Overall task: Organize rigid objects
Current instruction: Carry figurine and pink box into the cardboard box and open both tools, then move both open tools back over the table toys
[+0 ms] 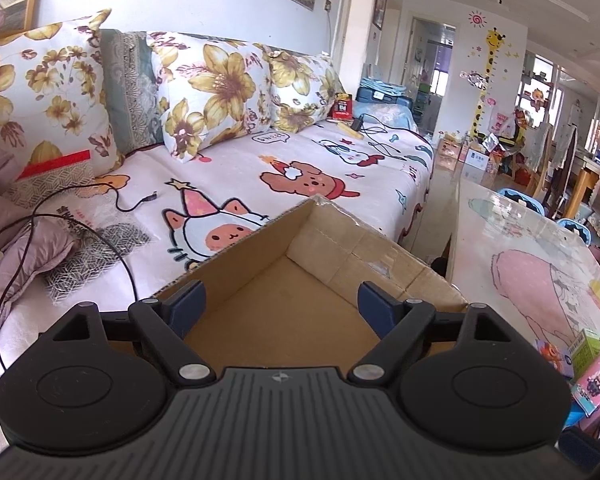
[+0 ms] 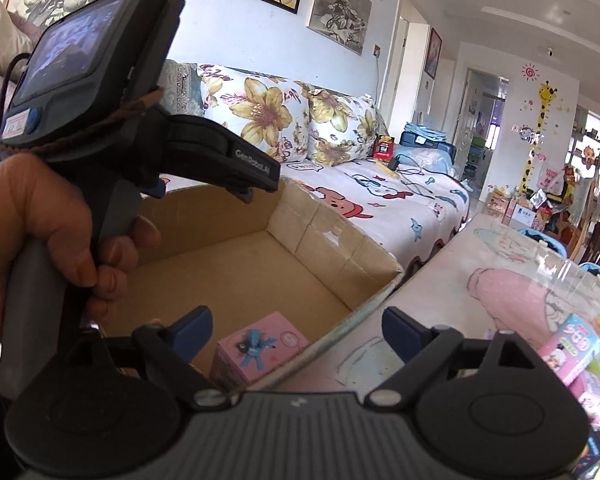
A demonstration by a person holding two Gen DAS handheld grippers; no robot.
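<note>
I am holding both sets of fingers apart and empty: the left fingers (image 1: 282,306) over the cardboard box (image 1: 340,236), the right fingers (image 2: 296,330) over its near wall. A pink carton (image 2: 256,354) is sitting inside the box; it looks light, stiff and best gripped across flat sides. More cartons (image 2: 572,350) are waiting on the worktop (image 2: 480,280); the left hand (image 2: 32,236) is crowding the box.

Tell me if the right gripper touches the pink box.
Apart. In the right wrist view the gripper stands open, and the pink box rests in the cardboard box below.
</note>
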